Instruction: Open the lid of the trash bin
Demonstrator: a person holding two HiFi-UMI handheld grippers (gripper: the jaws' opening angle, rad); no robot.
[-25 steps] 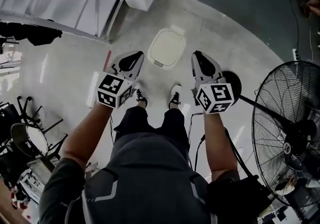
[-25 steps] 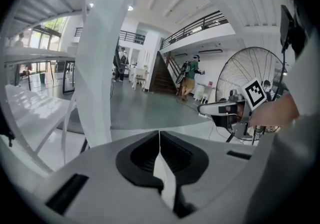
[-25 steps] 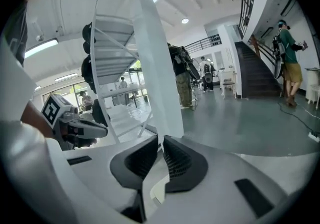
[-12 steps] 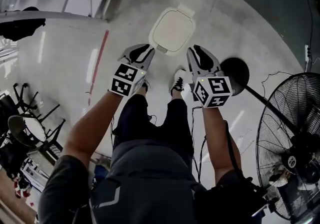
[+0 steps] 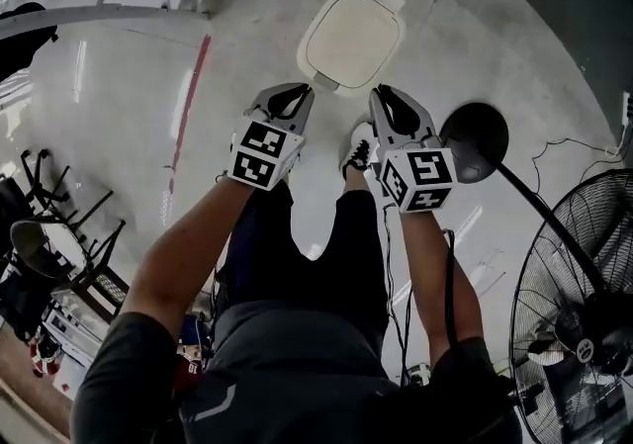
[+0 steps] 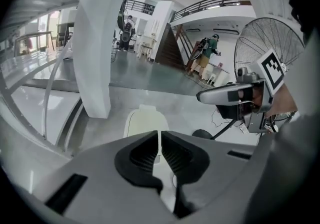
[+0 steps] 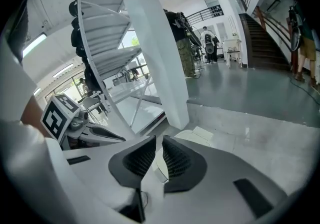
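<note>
The trash bin (image 5: 353, 40) stands on the concrete floor ahead of the person's feet, its cream lid down. My left gripper (image 5: 302, 89) hovers just short of the bin's near left edge, shut on nothing. At the near right edge my right gripper (image 5: 382, 92) is also shut and empty. The left gripper view has the lid (image 6: 142, 120) beyond the closed left gripper (image 6: 160, 135), with the right gripper (image 6: 235, 93) off to the side. Past the right gripper (image 7: 158, 140) in its own view lie the lid (image 7: 192, 135) and the left gripper (image 7: 95, 130).
A standing fan (image 5: 584, 304) with a round black base (image 5: 475, 140) is at the right, cables trailing on the floor. A white pillar (image 6: 100, 43) rises behind the bin. Chairs and gear (image 5: 59, 234) crowd the left. A red line (image 5: 188, 106) marks the floor.
The person has stepped toward the bin. Both grippers now reach its near edge, where a second ago they hung well short of it. The lid stays down.
</note>
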